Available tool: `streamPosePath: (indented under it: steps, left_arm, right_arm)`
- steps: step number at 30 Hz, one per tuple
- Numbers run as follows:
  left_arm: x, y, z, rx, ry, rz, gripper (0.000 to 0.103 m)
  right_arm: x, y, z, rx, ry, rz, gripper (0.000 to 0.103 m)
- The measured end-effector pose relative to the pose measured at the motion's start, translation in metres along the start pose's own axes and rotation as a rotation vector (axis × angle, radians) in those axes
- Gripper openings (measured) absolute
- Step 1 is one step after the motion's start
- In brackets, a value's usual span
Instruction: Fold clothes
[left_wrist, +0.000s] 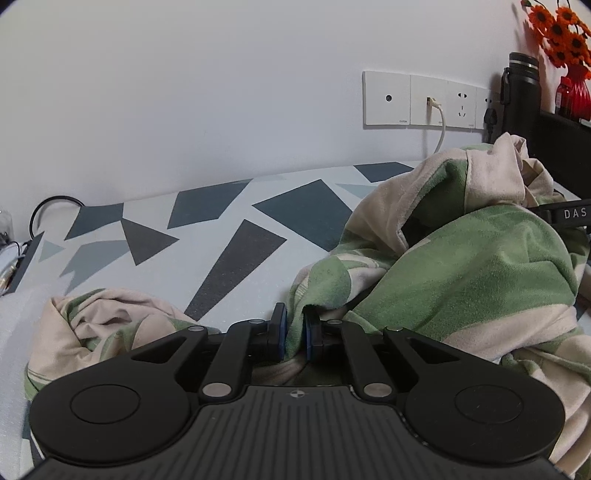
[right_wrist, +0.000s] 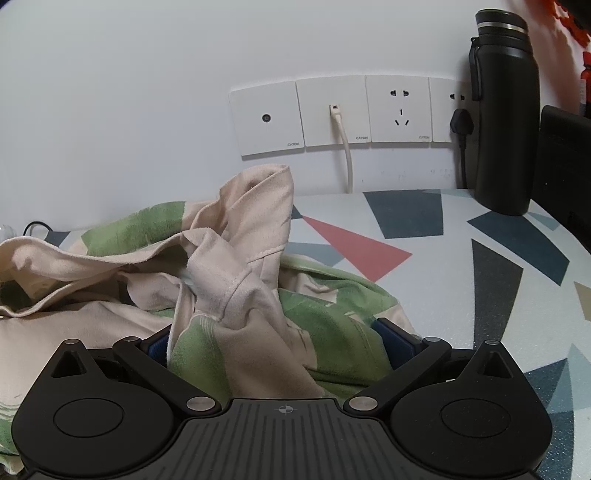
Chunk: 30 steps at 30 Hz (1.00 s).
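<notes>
Left tongs (left_wrist: 294, 334) pinch the green-and-cream garment (left_wrist: 461, 266) (crumpled), while right tongs (right_wrist: 280, 345) gape around it.

Wall (right_wrist: 147, 74): plain white, evenly lit.
Sockets (right_wrist: 332, 114): row of white plates; a white cable and a black plug are in.
Table (right_wrist: 498, 258): pale cover with dark and red shapes.
Bottle (right_wrist: 504, 110): black, upright by the wall.
Flowers (left_wrist: 557, 33): orange, in a red vase.

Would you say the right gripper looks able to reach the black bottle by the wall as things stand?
Probably not yet: the right gripper has the garment bunched between its open fingers, though the tabletop towards the black bottle looks bare.
</notes>
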<state>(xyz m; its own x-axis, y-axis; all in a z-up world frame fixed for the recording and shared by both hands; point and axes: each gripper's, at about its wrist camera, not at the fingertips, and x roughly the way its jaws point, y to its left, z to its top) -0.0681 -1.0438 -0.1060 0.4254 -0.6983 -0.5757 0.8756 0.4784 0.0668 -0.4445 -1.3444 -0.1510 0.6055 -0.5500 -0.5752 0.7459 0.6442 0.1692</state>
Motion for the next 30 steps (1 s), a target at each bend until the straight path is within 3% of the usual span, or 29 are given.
streamPosePath:
  steps: [30]
  left_arm:
    - [0.001,0.0006,-0.0029,-0.014,-0.001,-0.003,0.012]
  right_arm:
    - [0.0019,0.0011,0.0003,-0.004,0.012,-0.003,0.102]
